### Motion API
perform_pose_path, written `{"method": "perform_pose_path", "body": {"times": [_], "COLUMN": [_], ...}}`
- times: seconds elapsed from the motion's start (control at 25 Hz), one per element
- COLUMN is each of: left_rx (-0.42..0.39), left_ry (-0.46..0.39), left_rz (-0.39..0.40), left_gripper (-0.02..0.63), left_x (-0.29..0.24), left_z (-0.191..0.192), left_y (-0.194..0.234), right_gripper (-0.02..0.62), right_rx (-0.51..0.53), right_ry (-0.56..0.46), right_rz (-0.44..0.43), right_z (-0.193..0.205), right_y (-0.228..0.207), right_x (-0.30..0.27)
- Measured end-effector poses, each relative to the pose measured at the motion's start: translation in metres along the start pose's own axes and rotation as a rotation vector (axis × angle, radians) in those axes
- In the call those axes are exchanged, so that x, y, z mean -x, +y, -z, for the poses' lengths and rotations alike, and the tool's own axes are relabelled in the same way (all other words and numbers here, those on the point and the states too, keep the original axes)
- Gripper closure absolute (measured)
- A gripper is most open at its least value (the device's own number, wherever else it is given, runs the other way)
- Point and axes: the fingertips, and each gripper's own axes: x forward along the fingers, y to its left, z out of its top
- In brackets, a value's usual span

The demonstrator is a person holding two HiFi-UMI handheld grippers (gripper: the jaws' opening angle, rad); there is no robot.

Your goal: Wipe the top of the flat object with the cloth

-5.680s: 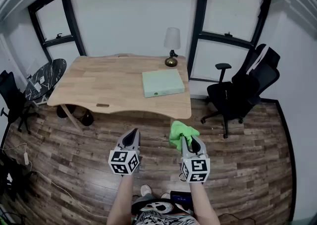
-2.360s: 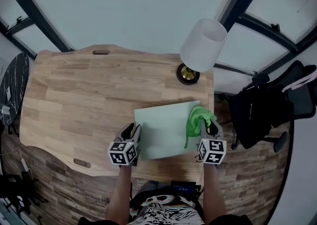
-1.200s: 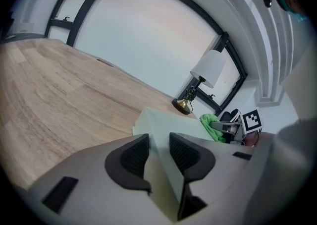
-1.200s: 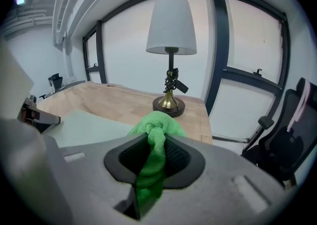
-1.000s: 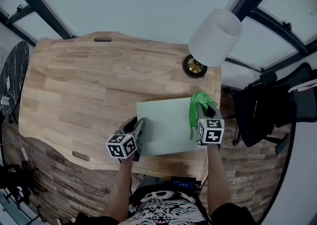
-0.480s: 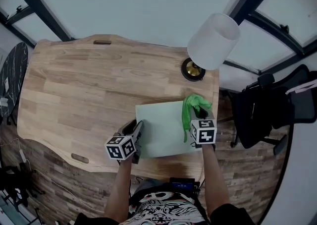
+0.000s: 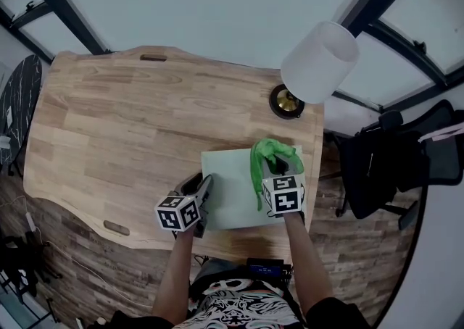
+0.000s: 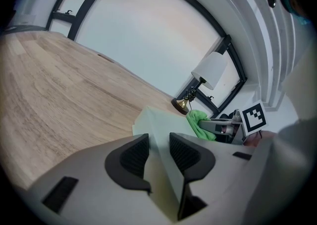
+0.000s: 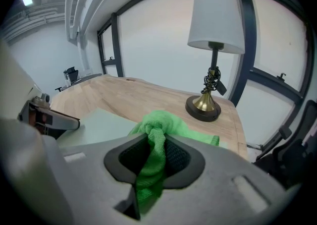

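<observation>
A pale green flat object lies near the front right of the wooden desk. My left gripper is at its left edge, jaws closed on that edge. The right gripper is shut on a green cloth, which hangs bunched between its pads and rests on the object's top, right of its middle. In the left gripper view the cloth and the right gripper's marker cube show beyond the object.
A lamp with a white shade and a brass base stands just behind the flat object. A black office chair is off the desk's right end. The desk's right edge runs close to the object.
The right gripper has carried the cloth leftward over the flat object's top, from its right edge toward the middle. The left gripper has stayed at the left edge.
</observation>
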Motion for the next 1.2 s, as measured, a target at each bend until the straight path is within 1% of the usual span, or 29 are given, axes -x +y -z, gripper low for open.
{"method": "perform_pose_path", "body": {"times": [0.12, 0.32, 0.52, 0.76, 1.2], "left_rx": [0.002, 0.008, 0.006, 0.006, 0.021], "left_ry": [0.002, 0.01, 0.017, 0.016, 0.014], "left_rz": [0.003, 0.008, 0.013, 0.009, 0.014], "left_gripper": [0.474, 0.474, 0.474, 0.474, 0.472], "left_x": [0.0, -0.001, -0.001, -0.001, -0.001], "left_z": [0.001, 0.002, 0.002, 0.002, 0.002], "left_y": [0.0, 0.0, 0.0, 0.002, 0.001], "right_gripper": [0.521, 0.522, 0.52, 0.522, 0.52], "right_rx": [0.031, 0.095, 0.141, 0.165, 0.189], "right_ry": [0.005, 0.016, -0.011, -0.008, 0.002], "right_rz": [-0.03, -0.107, -0.169, -0.214, -0.264], "right_z": [-0.003, -0.015, -0.025, -0.028, -0.03], "right_y": [0.015, 0.053, 0.082, 0.098, 0.111], "right_x": [-0.005, -0.012, -0.021, -0.024, -0.025]}}
